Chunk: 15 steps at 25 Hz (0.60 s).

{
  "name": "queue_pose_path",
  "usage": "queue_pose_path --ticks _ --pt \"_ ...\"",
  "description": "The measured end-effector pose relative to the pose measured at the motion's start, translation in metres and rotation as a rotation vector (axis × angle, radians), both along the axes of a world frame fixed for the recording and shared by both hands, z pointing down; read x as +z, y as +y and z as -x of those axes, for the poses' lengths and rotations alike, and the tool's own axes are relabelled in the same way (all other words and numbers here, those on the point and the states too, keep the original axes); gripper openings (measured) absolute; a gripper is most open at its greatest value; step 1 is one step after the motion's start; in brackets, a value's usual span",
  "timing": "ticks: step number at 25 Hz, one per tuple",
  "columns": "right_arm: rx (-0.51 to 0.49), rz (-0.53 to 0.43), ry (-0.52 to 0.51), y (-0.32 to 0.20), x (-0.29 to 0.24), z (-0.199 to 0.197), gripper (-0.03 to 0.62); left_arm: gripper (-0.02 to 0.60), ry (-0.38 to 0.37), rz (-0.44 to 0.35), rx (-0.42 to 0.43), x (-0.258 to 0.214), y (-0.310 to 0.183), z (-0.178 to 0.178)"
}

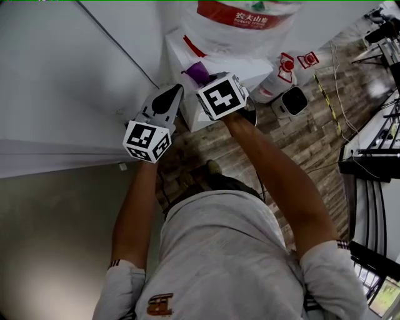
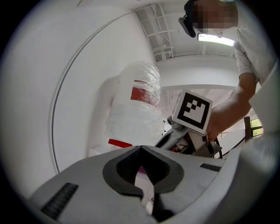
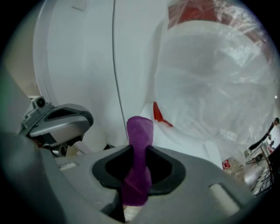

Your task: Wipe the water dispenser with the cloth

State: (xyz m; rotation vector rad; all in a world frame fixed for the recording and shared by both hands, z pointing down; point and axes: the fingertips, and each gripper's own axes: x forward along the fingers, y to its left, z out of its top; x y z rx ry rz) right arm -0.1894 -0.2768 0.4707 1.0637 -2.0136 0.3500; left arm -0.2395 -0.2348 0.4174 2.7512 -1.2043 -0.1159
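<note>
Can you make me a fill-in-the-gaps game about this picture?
1. The right claw holds a ___ cloth.
2. The bottle on the dispenser has a ___ label.
3. Each cube has markers that are black and ___.

Missing words: purple, red, white.

Water dispenser [image 1: 178, 50] at twelve o'clock beside the wall [image 1: 62, 62], bottle [image 1: 244, 19] on top; left gripper [image 2: 142, 168] at nine o'clock of right gripper [image 3: 139, 162], both before the dispenser; cloth [image 3: 139, 144] between the right gripper's jaws; second bottle [image 1: 278, 72] on the floor [image 1: 312, 137] at two o'clock
</note>
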Motion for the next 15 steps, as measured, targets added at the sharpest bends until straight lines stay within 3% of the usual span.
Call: queue_pose_path --ticks 15 --pt "-0.012 -0.01 0.071 -0.006 0.0 -0.049 0.097 -0.002 0.002 -0.006 0.078 -0.007 0.009 -0.043"
